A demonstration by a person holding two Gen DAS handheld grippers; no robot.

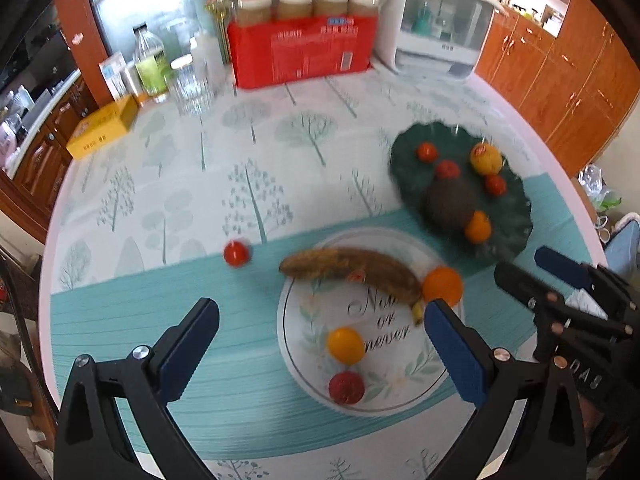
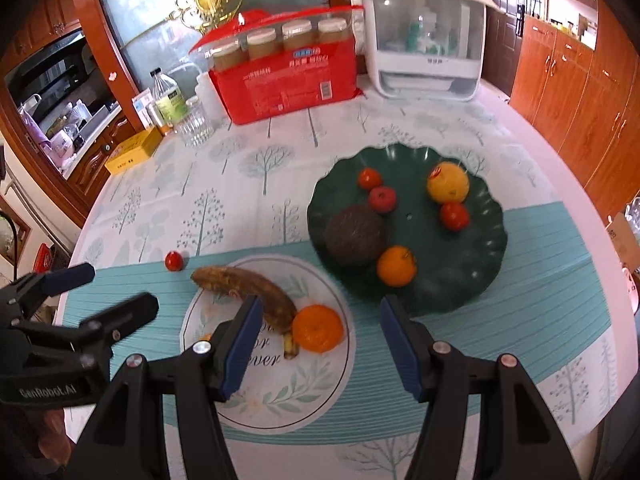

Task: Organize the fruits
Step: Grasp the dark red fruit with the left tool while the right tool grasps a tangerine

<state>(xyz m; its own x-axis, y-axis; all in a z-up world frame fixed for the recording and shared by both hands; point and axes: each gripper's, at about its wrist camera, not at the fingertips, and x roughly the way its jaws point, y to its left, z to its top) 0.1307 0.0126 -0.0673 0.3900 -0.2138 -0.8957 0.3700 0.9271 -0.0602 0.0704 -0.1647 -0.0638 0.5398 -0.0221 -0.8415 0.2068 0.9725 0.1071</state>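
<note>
While both tools tilt down over the table, the left gripper point(image 1: 320, 336) spreads wide with nothing between its pads, and the right gripper point(image 2: 320, 340) stands about half open, equally empty. Just ahead of the right one sits the orange point(image 2: 318, 328) beside the browned banana point(image 2: 248, 290) on the white plate point(image 2: 320, 392), likely next to go. Beyond, the green dish point(image 2: 480, 272) already gathers fruit around a dark coconut point(image 2: 354, 236). One stray tomato point(image 2: 175, 260) lies off the plate, ahead and left. Each gripper crowds the other's flank; the jars and red box point(image 2: 280, 84) stand well clear.
</note>
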